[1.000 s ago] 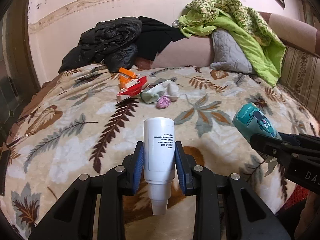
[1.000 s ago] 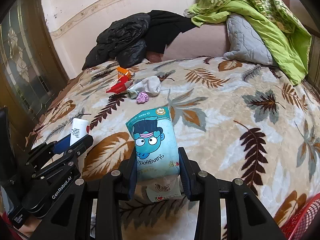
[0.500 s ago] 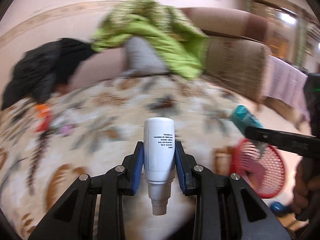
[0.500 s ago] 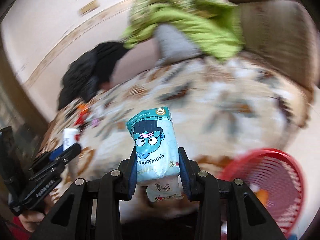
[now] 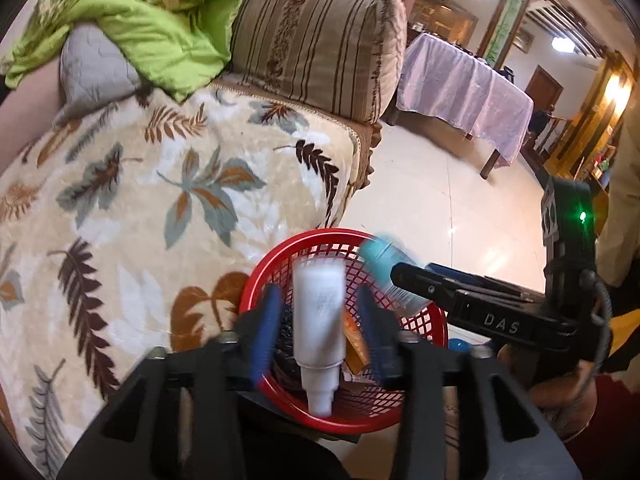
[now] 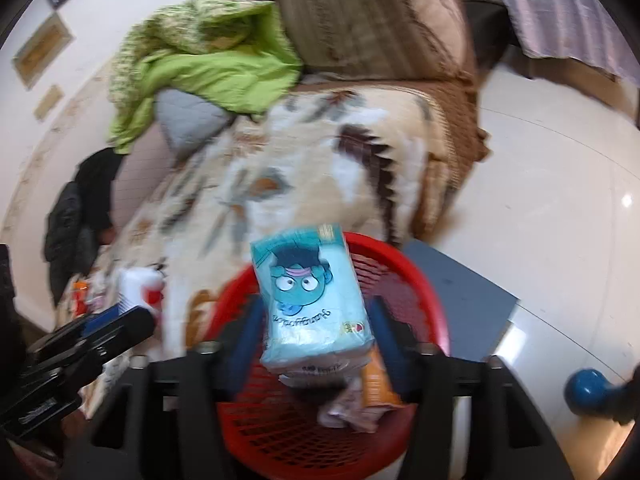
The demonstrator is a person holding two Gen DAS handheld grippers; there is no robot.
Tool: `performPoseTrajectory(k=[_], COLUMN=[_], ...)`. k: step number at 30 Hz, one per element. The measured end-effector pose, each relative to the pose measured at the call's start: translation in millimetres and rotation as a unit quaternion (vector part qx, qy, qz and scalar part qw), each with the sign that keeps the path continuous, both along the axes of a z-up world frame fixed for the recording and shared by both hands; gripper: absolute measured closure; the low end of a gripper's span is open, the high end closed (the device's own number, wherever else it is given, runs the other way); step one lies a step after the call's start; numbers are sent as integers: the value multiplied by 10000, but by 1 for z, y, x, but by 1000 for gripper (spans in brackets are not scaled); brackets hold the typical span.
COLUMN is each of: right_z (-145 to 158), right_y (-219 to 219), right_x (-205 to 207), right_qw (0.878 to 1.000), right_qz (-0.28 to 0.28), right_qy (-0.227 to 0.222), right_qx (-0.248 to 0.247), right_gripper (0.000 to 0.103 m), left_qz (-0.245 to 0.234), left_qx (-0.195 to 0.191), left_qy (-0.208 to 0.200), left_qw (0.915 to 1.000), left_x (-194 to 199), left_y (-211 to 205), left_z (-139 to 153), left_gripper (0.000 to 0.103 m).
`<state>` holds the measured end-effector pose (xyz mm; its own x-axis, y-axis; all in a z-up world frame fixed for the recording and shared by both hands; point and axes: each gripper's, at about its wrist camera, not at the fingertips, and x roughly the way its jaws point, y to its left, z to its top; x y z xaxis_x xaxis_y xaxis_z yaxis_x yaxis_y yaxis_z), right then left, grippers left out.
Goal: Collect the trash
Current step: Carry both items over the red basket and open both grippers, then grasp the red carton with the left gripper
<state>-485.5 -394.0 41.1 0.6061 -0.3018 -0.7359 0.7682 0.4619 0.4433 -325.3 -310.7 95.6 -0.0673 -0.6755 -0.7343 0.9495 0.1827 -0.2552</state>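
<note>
A red mesh basket (image 5: 434, 322) (image 6: 416, 280) stands on the floor beside the bed. My left gripper (image 5: 320, 320) hangs over it with its jaws spread, and the white bottle (image 5: 319, 320) is loose between the pads, blurred. My right gripper (image 6: 314, 320) is also over the basket with jaws spread wide; the teal cartoon packet (image 6: 310, 300) sits free between them, tilted. In the left wrist view the right gripper (image 5: 404, 280) and the packet (image 5: 384, 264) show at the basket's right rim. An orange wrapper (image 6: 376, 388) and crumpled paper (image 6: 352, 412) lie in the basket.
The bed's leaf-pattern blanket (image 5: 140, 200) lies to the left of the basket. A striped sofa arm (image 5: 320, 48) and a green quilt (image 5: 148, 32) are behind. More trash (image 6: 80, 296) lies far back on the bed. A cloth-covered table (image 5: 460, 84) stands across the tiled floor.
Both grippers swung from the bed to above the red basket. Both sets of jaws have opened, and the bottle and the packet are now loose between them.
</note>
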Motion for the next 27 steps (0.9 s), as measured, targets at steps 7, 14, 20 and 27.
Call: performPoseTrajectory(k=[7,14,20,27], right_z=[30,63,75,79], right_y=[14,65,112,158], right_x=[29,125,224,299], right_qw=[9977,9816,9602,9363], right_qz=[297,1511,2595,3378], right_qy=[23,-170,-286,-494], right_qx=[-608,-1153,-989,-822], right_gripper=[37,37,37,37], left_qz=[716,1905,3181,4420], left_qx=[-262,-420,-361,542], left_qy=[-271,-574,-1017,-2109], left_qw=[9967,9791,9419,8702], left_x=[36,111,202,313], left_y=[36,113,204,274], left_z=[15,27,36,4], left_gripper=[50,45,41,32])
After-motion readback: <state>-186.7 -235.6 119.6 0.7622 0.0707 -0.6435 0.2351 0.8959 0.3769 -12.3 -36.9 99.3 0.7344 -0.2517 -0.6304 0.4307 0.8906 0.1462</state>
